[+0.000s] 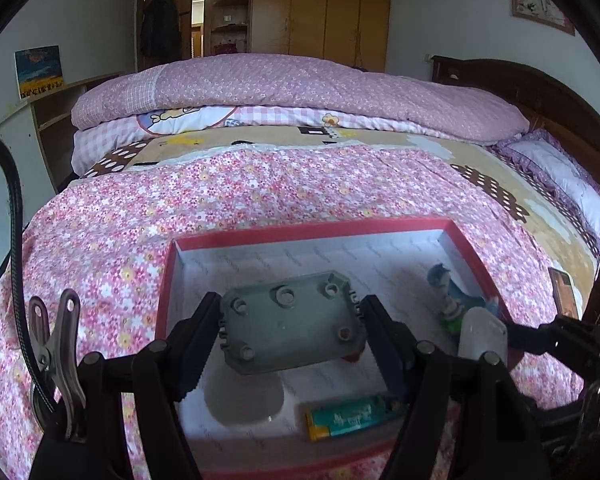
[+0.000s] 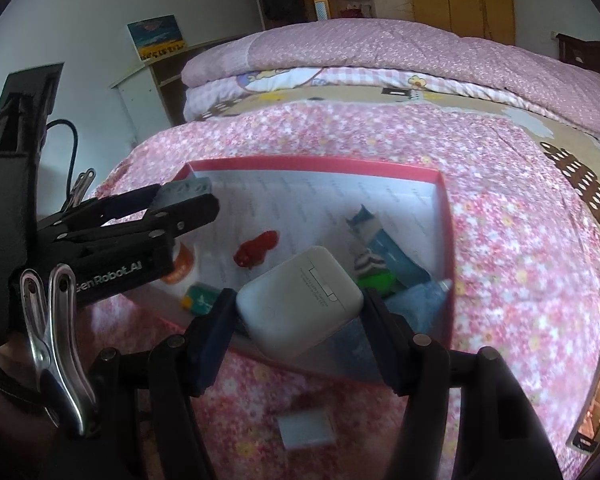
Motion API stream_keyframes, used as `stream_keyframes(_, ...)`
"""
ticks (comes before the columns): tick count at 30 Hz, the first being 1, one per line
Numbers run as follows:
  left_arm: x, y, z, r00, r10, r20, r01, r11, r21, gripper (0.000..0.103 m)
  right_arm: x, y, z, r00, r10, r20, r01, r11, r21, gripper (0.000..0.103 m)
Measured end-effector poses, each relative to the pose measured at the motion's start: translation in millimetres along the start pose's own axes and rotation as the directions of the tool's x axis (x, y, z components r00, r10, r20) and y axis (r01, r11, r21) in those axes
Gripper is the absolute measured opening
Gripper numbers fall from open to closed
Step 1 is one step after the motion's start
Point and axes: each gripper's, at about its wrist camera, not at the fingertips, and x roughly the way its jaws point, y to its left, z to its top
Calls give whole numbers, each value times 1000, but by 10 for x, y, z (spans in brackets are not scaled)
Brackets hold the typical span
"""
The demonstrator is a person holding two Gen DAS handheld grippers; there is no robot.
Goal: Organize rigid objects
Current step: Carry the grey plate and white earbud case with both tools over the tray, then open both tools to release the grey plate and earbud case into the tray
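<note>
A red-rimmed box [image 1: 312, 232] with a white inside lies on the flowered bedspread; it also shows in the right wrist view [image 2: 312, 166]. My left gripper [image 1: 290, 334] is shut on a grey plastic plate with round studs [image 1: 292, 328], held above the box's inside. My right gripper [image 2: 296, 322] is shut on a white earbud case [image 2: 298, 300], held over the box's near edge. In the box lie a teal and yellow lighter [image 1: 350, 418], a red toy car [image 2: 256, 252], a round translucent disc [image 1: 244, 398] and a small figure in blue and green [image 1: 450, 300].
A small white flat piece [image 2: 306, 426] lies on the bedspread near the box. A phone [image 2: 598, 384] lies at the bed's right edge. Folded pink quilts [image 1: 300, 92] are stacked at the far side, a pillow [image 1: 568, 184] at the right.
</note>
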Motion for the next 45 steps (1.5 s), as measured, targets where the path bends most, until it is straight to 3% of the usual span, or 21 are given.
stream_keyframes(20,432,62,-9,995,0,-104,-6,998,-55,74,321,1,9,999,13,-41,-14,1000,-25,64)
stream_keyframes(35,395,21,1,995,13,-99,-17,999,-34,77,228,48,-11,1000,15,-5,-15,999,-40,64)
stream_keyframes(45,149,-12,-25,996,34,-83,-36,999,-26,77,58,71,-24,999,48,21,-48,999,-21,64)
